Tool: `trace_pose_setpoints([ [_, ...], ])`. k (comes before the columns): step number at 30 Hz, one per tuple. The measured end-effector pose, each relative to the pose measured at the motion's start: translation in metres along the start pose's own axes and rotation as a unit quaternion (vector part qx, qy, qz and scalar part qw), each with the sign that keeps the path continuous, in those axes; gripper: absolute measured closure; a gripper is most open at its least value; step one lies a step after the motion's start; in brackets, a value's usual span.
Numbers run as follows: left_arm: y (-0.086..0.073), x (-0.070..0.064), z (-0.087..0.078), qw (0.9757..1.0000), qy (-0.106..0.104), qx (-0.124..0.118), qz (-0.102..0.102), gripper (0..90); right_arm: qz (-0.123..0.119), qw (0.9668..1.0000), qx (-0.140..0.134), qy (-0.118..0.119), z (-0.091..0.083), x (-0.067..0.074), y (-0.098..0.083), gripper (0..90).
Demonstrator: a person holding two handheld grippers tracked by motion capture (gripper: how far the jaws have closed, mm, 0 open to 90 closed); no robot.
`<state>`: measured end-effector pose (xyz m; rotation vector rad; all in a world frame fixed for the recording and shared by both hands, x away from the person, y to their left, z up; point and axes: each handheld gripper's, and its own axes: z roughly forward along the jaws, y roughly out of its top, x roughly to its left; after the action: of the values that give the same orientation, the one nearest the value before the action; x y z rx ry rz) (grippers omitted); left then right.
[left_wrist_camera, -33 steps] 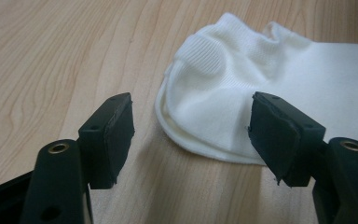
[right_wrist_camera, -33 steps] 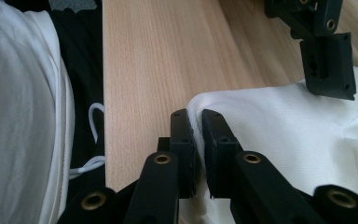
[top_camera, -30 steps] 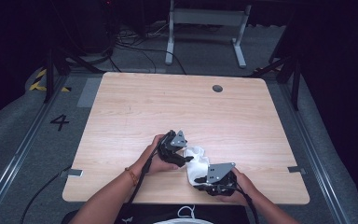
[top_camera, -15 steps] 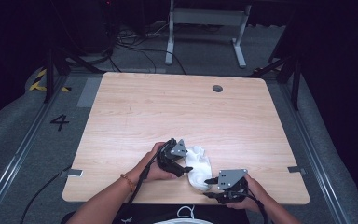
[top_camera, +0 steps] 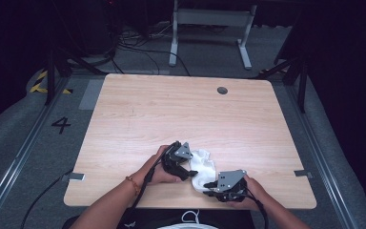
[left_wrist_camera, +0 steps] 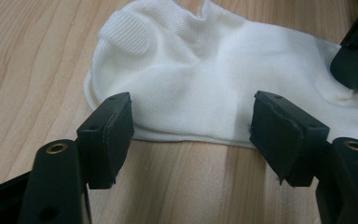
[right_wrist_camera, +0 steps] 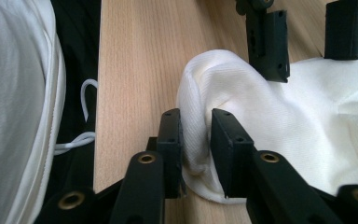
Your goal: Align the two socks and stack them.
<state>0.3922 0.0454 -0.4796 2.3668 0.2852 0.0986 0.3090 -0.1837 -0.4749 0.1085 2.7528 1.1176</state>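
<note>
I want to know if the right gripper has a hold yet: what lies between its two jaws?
A bunched fold of the white sock: in the right gripper view the right gripper has just closed its jaws and pinches that edge.

My surface (top_camera: 162,109): light wood grain, round dark grommet (top_camera: 222,90) near far edge. Grey floor around it, painted numeral 4 (top_camera: 61,125) off left side, yellow-black hazard tape (top_camera: 40,82) beyond. Grey metal stand (top_camera: 209,28) behind surface, dark cables (top_camera: 133,43) tangled beside its foot.
</note>
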Motion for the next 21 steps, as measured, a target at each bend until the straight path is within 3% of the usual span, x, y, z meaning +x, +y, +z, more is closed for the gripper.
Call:
trace_pose_setpoints([
  [4, 0.0, 0.0, 0.0, 1.0, 0.001, 0.001, 0.001, 29.9, -0.008, 0.9999, 0.006, -0.008, 0.0, 0.0, 0.001, 81.1],
  [8, -0.001, 0.003, -0.001, 0.9997, -0.001, -0.009, -0.022, 28.6, 0.017, 0.9998, 0.0, 0.001, -0.001, -0.003, 0.0, 82.7],
  [11, -0.001, 0.005, -0.005, 0.9997, 0.014, -0.01, -0.019, 28.0, 0.022, 0.9997, 0.002, 0.004, -0.004, -0.003, -0.001, 83.0],
  [16, -0.002, 0.009, -0.007, 0.9991, 0.027, -0.021, -0.027, 27.9, 0.015, 0.9998, 0.003, 0.011, -0.007, 0.001, 0.0, 83.1],
  [21, 0.001, 0.008, -0.003, 0.9991, 0.019, -0.024, -0.028, 27.6, 0.009, 0.9998, 0.005, 0.018, -0.009, 0.009, 0.005, 83.3],
])
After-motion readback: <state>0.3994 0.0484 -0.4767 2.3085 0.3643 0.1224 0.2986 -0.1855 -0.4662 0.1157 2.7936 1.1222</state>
